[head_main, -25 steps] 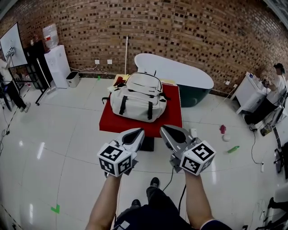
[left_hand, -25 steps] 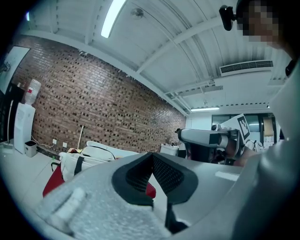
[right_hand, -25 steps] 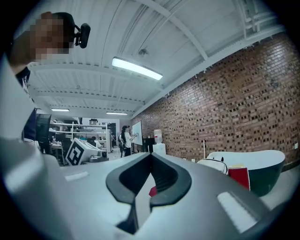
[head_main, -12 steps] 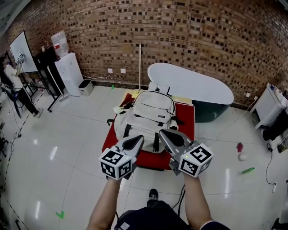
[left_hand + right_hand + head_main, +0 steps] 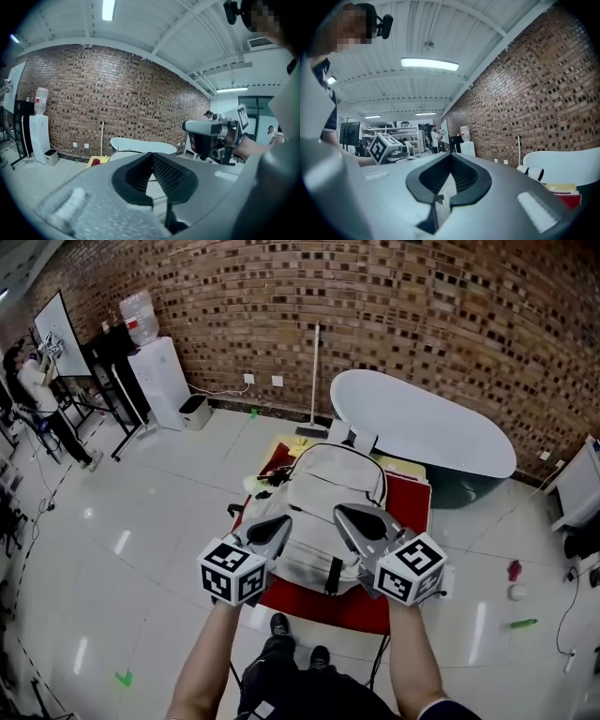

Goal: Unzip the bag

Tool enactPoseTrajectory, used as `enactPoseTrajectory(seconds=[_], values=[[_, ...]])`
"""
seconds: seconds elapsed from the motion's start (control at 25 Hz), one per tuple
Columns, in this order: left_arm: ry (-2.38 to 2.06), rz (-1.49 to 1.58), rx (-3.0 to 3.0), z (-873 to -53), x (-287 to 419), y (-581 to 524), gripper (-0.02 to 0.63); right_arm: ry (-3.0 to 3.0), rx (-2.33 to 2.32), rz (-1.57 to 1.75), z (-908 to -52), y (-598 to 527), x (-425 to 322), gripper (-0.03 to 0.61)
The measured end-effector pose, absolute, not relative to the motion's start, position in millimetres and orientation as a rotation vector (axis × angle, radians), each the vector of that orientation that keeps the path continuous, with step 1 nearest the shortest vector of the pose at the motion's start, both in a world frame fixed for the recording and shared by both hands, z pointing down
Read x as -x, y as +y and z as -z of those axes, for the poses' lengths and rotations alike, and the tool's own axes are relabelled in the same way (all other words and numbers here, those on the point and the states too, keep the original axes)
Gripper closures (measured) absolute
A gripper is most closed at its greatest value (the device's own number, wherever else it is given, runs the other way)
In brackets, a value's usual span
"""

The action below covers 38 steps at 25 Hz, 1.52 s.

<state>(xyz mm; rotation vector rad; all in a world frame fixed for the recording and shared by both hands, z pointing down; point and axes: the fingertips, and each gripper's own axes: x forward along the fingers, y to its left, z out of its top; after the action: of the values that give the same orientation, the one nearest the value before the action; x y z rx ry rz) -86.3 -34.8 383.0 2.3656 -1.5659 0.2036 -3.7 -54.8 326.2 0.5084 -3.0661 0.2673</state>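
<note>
Holding your left gripper (image 5: 279,523) and right gripper (image 5: 343,514) near the cream fabric backpack (image 5: 328,488), red table (image 5: 417,507) beneath, fingers pressed together on nothing.

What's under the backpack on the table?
A red table surface lies under the white backpack. Yellowish items poke out at its far left edge. Whether anything else lies flat beneath the bag cannot be told, because the bag covers it.

Brick wall (image 5: 450,324), glossy white floor (image 5: 141,521), perhaps a bathtub (image 5: 422,423)
</note>
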Motion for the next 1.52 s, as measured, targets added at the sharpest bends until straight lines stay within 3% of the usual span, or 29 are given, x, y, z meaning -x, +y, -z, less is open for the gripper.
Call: enactPoseTrajectory(seconds=[0.68,0.84,0.88,0.92,1.16,1.28,1.52], values=[[-1.365,-0.362,-2.301,-491,225,-209,0.617,-2.724,-0.629,-0.24,-420,-199,108,0.572],[-1.305,-0.437,-2.276,-523,221,-223,0.615,-2.621,-0.589,-0.196,-455,-224,126,0.566],[-1.293,-0.456,-2.269,-531,219,-224,0.615,-2.599,-0.553,-0.195,-465,-229,132,0.548],[-1.286,-0.475,-2.26,-539,218,-225,0.615,-2.578,-0.512,-0.192,-476,-232,140,0.484],[-1.276,-0.515,-2.187,-567,219,-230,0.614,-2.404,-0.254,0.016,-544,-253,182,0.489],[-1.277,-0.517,-2.153,-577,219,-231,0.557,-2.306,-0.106,0.096,-577,-256,199,0.482],[-1.345,-0.53,-2.062,-596,234,-237,0.513,-2.17,0.113,0.158,-615,-262,219,0.474]])
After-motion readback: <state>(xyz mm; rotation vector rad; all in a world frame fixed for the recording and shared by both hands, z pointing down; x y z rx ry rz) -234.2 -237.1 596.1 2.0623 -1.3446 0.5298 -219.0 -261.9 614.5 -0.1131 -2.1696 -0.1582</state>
